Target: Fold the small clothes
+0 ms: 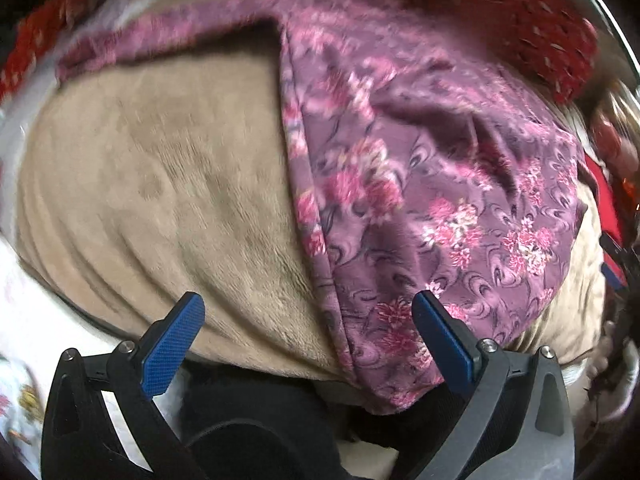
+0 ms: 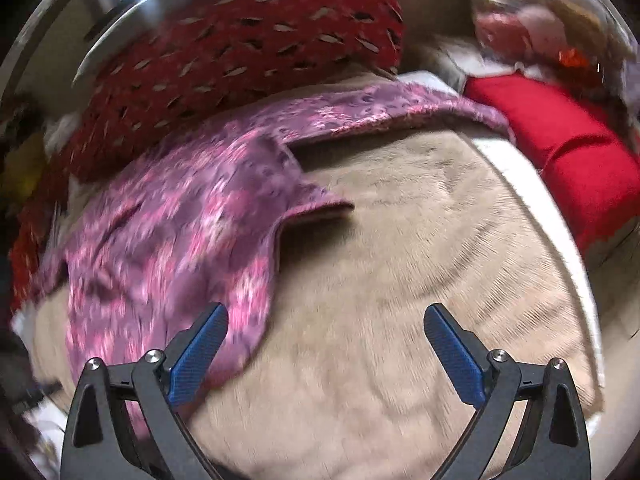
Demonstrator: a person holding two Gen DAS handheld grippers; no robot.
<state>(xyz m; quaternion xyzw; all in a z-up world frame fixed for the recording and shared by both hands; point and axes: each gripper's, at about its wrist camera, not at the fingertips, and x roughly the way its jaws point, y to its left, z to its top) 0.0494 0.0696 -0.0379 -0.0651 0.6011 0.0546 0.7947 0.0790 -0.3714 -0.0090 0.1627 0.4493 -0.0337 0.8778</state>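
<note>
A purple garment with pink flowers (image 1: 420,184) lies rumpled on a beige plush blanket (image 1: 160,200). In the left wrist view it fills the right half, its near hem hanging over the blanket's front edge. My left gripper (image 1: 308,340) is open and empty, just above that hem. In the right wrist view the same garment (image 2: 168,232) lies at the left, with one flap pointing right. My right gripper (image 2: 326,348) is open and empty over the beige blanket (image 2: 400,280), its left finger above the garment's near corner.
A dark red patterned cushion (image 2: 240,48) lies behind the garment. A bright red cushion (image 2: 580,160) lies at the right. White floral bedding (image 1: 24,360) shows at the left. Clutter (image 1: 616,140) sits at the far right.
</note>
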